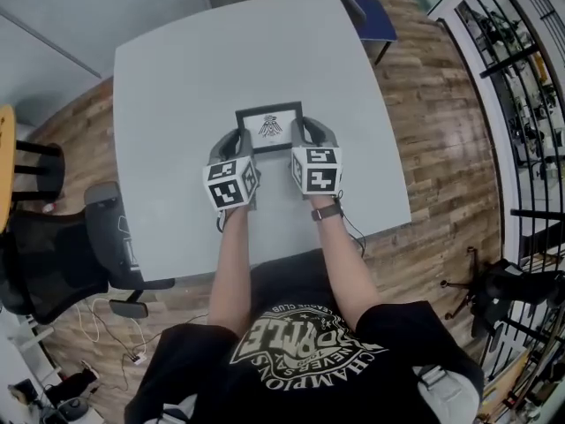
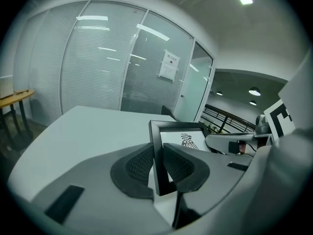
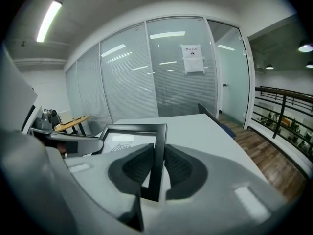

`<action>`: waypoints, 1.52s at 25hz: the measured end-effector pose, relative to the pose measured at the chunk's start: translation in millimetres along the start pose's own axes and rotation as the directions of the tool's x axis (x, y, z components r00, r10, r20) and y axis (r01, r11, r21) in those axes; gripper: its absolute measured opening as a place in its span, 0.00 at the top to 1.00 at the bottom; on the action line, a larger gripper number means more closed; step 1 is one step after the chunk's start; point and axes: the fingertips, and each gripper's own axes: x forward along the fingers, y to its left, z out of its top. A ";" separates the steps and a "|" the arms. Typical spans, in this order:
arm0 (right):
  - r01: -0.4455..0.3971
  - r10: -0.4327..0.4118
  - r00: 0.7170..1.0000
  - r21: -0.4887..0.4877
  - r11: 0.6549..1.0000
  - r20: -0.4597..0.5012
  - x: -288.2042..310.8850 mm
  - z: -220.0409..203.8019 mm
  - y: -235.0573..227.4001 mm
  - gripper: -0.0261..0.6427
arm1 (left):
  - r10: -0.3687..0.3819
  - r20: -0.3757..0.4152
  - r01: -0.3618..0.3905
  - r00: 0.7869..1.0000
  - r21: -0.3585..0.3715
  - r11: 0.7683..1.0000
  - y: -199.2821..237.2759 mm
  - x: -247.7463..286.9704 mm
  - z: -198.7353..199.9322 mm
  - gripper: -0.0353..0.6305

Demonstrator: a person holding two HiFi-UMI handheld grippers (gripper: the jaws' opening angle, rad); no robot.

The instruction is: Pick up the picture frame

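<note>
The picture frame (image 1: 269,126) is black with a white mat and a small dark bird-like print, and it hangs above the grey table (image 1: 177,78). My left gripper (image 1: 236,140) is shut on the frame's left edge, and my right gripper (image 1: 302,132) is shut on its right edge. In the left gripper view, the black rail of the frame (image 2: 178,136) runs between the ribbed pads of the left gripper (image 2: 157,166). In the right gripper view, the frame (image 3: 128,129) stands edge-on, pinched by the right gripper (image 3: 156,168).
A black office chair (image 1: 79,246) stands at the table's near left corner. A blue chair (image 1: 375,20) sits at the far right corner. A black railing (image 1: 521,78) runs along the right. Glass partition walls (image 3: 161,67) lie beyond the table, and the floor is wood.
</note>
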 end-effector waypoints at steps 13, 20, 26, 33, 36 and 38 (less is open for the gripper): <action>-0.009 0.013 0.961 -0.016 1.000 0.275 -87.7 90.9 24.6 0.86 | -0.025 0.226 0.001 0.974 0.105 0.994 -35.6 -87.3 85.3 0.84; -0.022 0.046 0.911 -0.063 0.998 0.410 -137.9 139.0 50.4 0.86 | -0.037 0.346 -0.010 0.938 0.135 0.991 -46.0 -141.6 128.0 0.84; -0.017 0.056 0.875 -0.086 0.996 0.481 -170.7 161.4 63.8 0.86 | -0.049 0.414 -0.018 0.909 0.157 0.987 -55.5 -175.9 148.0 0.84; 0.004 0.055 0.848 -0.110 0.994 0.527 -201.9 169.4 69.9 0.86 | -0.057 0.459 -0.026 0.887 0.172 0.985 -69.2 -203.5 152.8 0.84; -0.001 0.063 0.843 -0.117 0.993 0.535 -207.2 167.9 71.8 0.86 | -0.062 0.465 -0.023 0.883 0.175 0.984 -70.6 -208.2 150.6 0.84; -0.001 0.066 0.843 -0.121 0.993 0.534 -209.6 165.1 73.5 0.86 | -0.061 0.465 -0.023 0.883 0.173 0.985 -70.1 -210.1 147.9 0.84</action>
